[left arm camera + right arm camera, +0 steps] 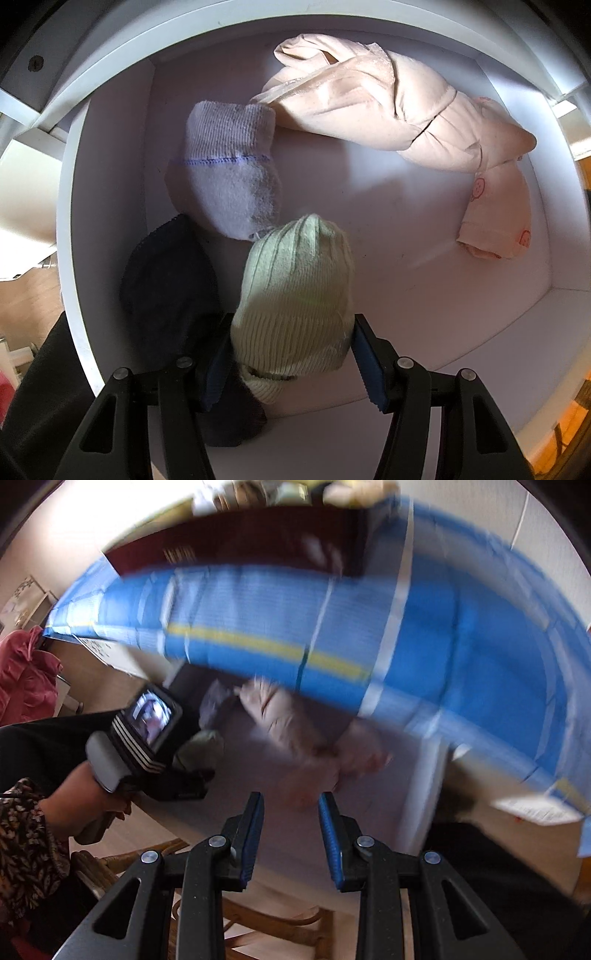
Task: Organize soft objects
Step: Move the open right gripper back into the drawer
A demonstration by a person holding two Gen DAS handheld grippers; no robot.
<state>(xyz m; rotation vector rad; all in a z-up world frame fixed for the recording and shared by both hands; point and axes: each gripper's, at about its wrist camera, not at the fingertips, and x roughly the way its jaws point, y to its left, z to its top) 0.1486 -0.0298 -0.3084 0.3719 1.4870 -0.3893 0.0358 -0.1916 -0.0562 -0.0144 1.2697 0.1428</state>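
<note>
In the left wrist view my left gripper [291, 358] is inside a white drawer [424, 295]. Its pads sit on both sides of a pale green ribbed sock roll [295, 295] and hold it. A dark navy sock bundle [170, 288] lies to the left of it, and a lilac sock [232, 173] lies behind. A peach garment [399, 114] lies along the back and right side. In the blurred right wrist view my right gripper [291, 834] is open and empty, outside the drawer [288, 812]. The left gripper [155, 753] with the green roll [199, 753] shows there too.
A blue woven bag or cover [332, 627] hangs above the drawer in the right wrist view. A red cloth [26, 672] lies at far left. A wooden chair [258, 923] stands below the drawer. The drawer floor shows bare between the socks and the peach garment.
</note>
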